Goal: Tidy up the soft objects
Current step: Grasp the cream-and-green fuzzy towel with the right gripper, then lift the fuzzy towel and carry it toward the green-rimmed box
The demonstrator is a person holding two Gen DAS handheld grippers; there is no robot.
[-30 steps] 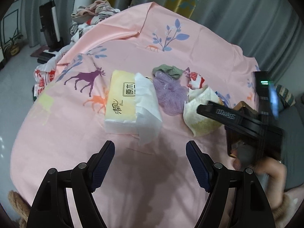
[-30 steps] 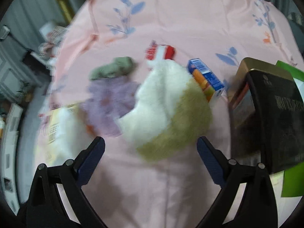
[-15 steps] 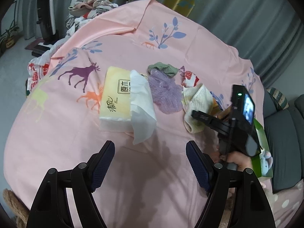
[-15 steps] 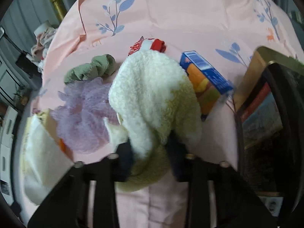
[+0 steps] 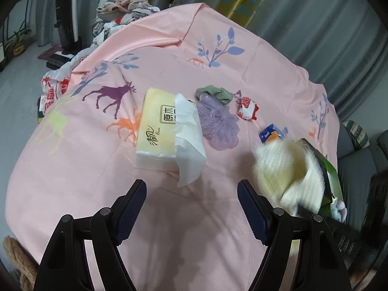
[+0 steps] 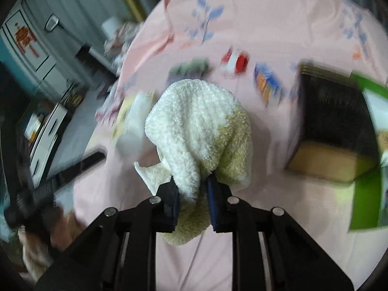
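My right gripper (image 6: 192,194) is shut on a fluffy white and pale-yellow towel (image 6: 201,131) and holds it lifted off the pink sheet (image 6: 266,19); the towel also shows blurred in the left wrist view (image 5: 288,167). My left gripper (image 5: 191,208) is open and empty above the sheet, just in front of a yellow tissue pack (image 5: 157,131) with a loose white tissue (image 5: 189,135). A purple mesh sponge (image 5: 218,126), a green cloth (image 5: 214,93) and a red-white pouch (image 5: 247,108) lie behind the pack.
A blue-orange carton (image 5: 272,133) lies right of the sponge. A dark box (image 6: 332,111) and a green box (image 6: 368,169) sit at the right. A clothes pile (image 5: 126,7) lies at the bed's far left corner.
My right gripper closed on the towel and lifted it off the sheet, pulling it back and to the right. The left gripper stayed open and almost still.
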